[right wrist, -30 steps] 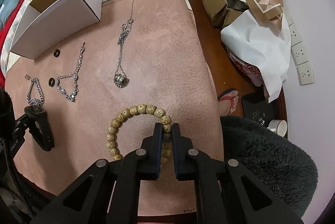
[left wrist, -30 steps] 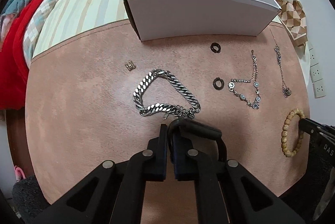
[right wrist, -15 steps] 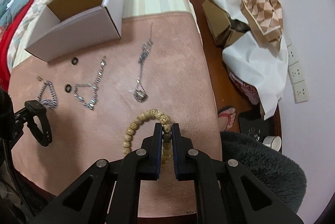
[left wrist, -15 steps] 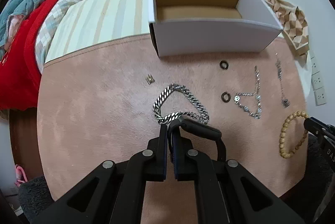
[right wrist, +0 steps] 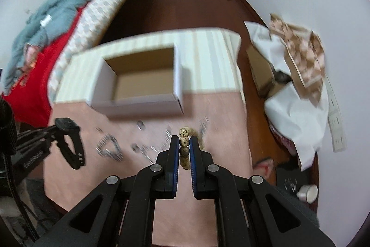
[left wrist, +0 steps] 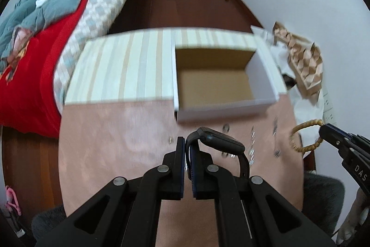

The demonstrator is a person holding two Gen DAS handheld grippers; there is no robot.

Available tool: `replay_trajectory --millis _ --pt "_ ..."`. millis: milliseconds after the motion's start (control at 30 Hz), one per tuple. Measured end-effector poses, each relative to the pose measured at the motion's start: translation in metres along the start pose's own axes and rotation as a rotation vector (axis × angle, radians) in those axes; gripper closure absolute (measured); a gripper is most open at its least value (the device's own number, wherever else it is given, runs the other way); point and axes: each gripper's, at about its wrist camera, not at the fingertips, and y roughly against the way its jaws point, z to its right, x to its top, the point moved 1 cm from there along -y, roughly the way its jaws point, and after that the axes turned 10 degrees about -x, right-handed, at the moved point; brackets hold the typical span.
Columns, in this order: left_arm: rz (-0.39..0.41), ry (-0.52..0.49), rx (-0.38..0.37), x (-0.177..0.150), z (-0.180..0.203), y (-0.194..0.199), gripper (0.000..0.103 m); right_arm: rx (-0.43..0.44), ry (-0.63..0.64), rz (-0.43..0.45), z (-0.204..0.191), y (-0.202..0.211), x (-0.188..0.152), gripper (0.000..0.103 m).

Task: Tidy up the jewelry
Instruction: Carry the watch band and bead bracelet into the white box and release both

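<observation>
My left gripper point(left wrist: 187, 143) is shut on the strap of a black watch point(left wrist: 219, 143) and holds it high above the pink mat point(left wrist: 111, 131). My right gripper point(right wrist: 184, 141) is shut on a wooden bead bracelet point(right wrist: 184, 141), also lifted; it shows at the right of the left wrist view point(left wrist: 303, 136). The open white cardboard box point(left wrist: 219, 78) stands at the mat's far edge and looks empty inside point(right wrist: 143, 83). A silver chain bracelet point(right wrist: 108, 147), rings and thin necklaces lie blurred on the mat below.
A striped cloth point(left wrist: 124, 69) lies left of the box. A bed with red and teal bedding point(left wrist: 41, 22) is at the left. Crumpled paper and a patterned box point(right wrist: 298, 66) sit at the right on the brown floor.
Both grippers have risen well above the mat with the watch and the bead bracelet, and moved toward the box. The box's inside now shows from above.
</observation>
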Motion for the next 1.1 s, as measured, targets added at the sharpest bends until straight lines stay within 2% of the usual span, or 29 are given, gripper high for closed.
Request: replay_trajectory --millis 200,333,600,700,833,933,967,1000,1033,1067,1100 --pt "0.05 -0.001 -0.023 0.049 -0.005 0.003 0.101 0.041 0.055 0.096 -0.024 0.017 0.059 0.094" --pt "0.034 0.032 -0.046 0.074 -0.019 -0.016 0.101 0.037 0.09 0.11 -0.043 0.006 0.091 0.094" --pt "-0.031 0.05 -0.069 0.104 -0.029 -0.066 0.101 0.068 0.086 0.035 -0.057 -0.06 0.124 0.094" --pt "-0.061 0.05 -0.084 0.111 -0.026 -0.079 0.094 0.105 0.072 -0.002 -0.057 -0.081 0.127 0.094" --pt "-0.084 0.046 -0.072 0.118 -0.023 -0.088 0.093 0.185 0.064 -0.076 -0.057 -0.105 0.131 0.093" --pt "-0.073 0.042 -0.058 0.121 -0.02 -0.088 0.08 0.197 0.062 -0.107 -0.056 -0.113 0.13 0.09" --pt "-0.062 0.042 -0.061 0.122 -0.02 -0.086 0.068 0.191 0.064 -0.108 -0.056 -0.114 0.129 0.087" --pt "-0.05 0.041 -0.058 0.122 -0.019 -0.084 0.05 0.177 0.064 -0.109 -0.056 -0.114 0.129 0.074" --pt "-0.038 0.04 -0.051 0.122 -0.019 -0.082 0.041 0.173 0.064 -0.107 -0.056 -0.112 0.128 0.059" --pt "-0.03 0.037 -0.048 0.123 -0.02 -0.08 0.032 0.155 0.069 -0.103 -0.055 -0.112 0.127 0.052" --pt "-0.019 0.035 -0.04 0.121 -0.021 -0.077 0.032 0.129 0.075 -0.097 -0.055 -0.11 0.126 0.045"
